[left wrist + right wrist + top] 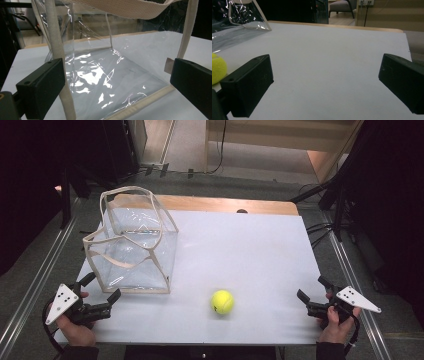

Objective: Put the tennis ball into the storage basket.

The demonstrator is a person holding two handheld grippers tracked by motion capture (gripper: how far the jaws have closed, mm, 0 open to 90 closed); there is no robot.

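Left claw (104, 287) gapes just beside the bag (132, 242); right claw (311, 290), also apart, sits well right of the ball (222, 302).

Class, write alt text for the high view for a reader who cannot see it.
A clear plastic bag with beige trim stands at the left of a white table, with a yellow tennis ball near the front edge. An open hand-held gripper rests at each front corner, left and right.

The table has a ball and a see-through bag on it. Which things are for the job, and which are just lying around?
Probably for the job:
tennis ball
clear bag
left tongs, open
right tongs, open

Just lying about:
cables on the floor
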